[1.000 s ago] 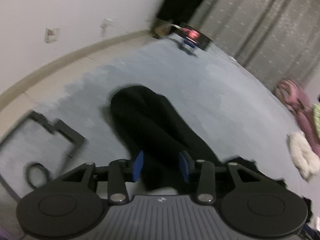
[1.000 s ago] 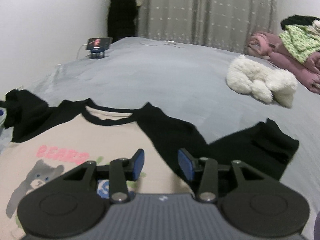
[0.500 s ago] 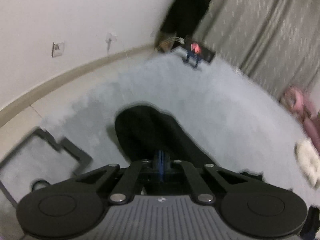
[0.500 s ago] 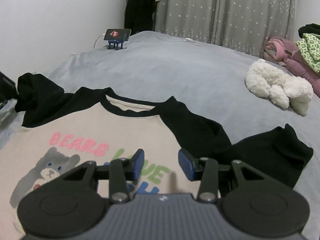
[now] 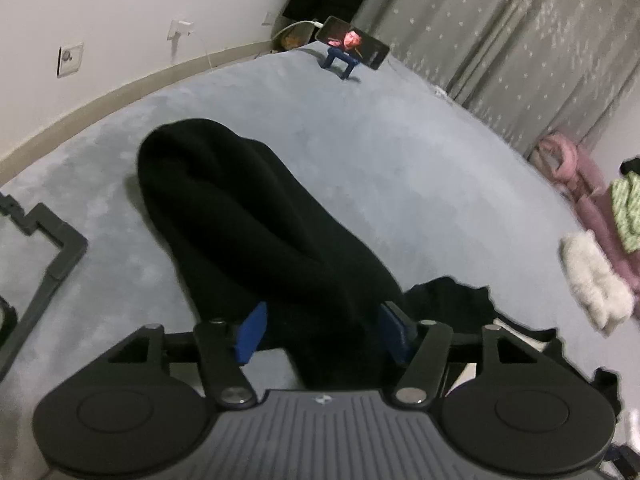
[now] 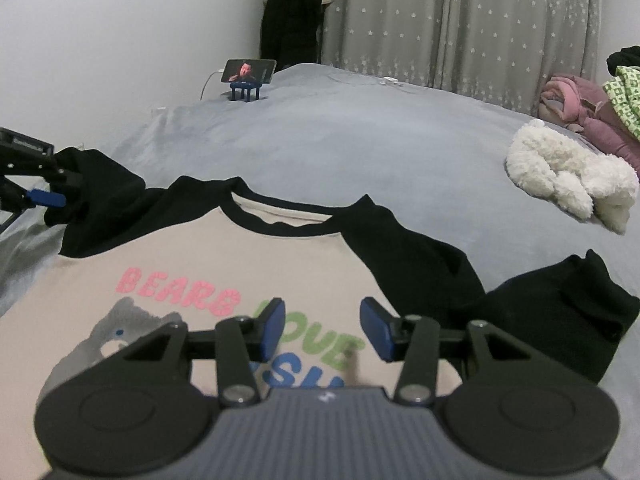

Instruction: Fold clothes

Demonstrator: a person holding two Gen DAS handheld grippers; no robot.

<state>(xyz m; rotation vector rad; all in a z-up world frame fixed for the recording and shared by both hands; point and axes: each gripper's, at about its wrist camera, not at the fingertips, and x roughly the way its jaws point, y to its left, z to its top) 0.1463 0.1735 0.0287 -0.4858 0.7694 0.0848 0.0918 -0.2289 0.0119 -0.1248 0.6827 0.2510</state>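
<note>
A beige shirt (image 6: 240,252) with black sleeves and a bear print lies face up on the grey bed cover (image 6: 360,140). Its left sleeve (image 5: 248,216) runs bunched away from my left gripper (image 5: 322,330). The jaws of that gripper are opening, and the sleeve's near end lies between the blue pads (image 5: 250,332) without being pinched. The right wrist view shows the same gripper (image 6: 40,198) at the sleeve's end. My right gripper (image 6: 325,326) hovers over the printed chest, its jaws opening slightly with nothing between them. The right sleeve (image 6: 560,308) lies folded to the right.
A phone on a blue stand (image 6: 248,72) sits at the bed's far left corner. A white fluffy item (image 6: 568,180) and a pile of pink and green clothes (image 6: 580,108) lie at the right. A dark grey frame (image 5: 60,248) rests left of the sleeve.
The left gripper shut half a second ago and now stands open again, closer in over the sleeve. The right gripper has drawn back, so more of the print shows.
</note>
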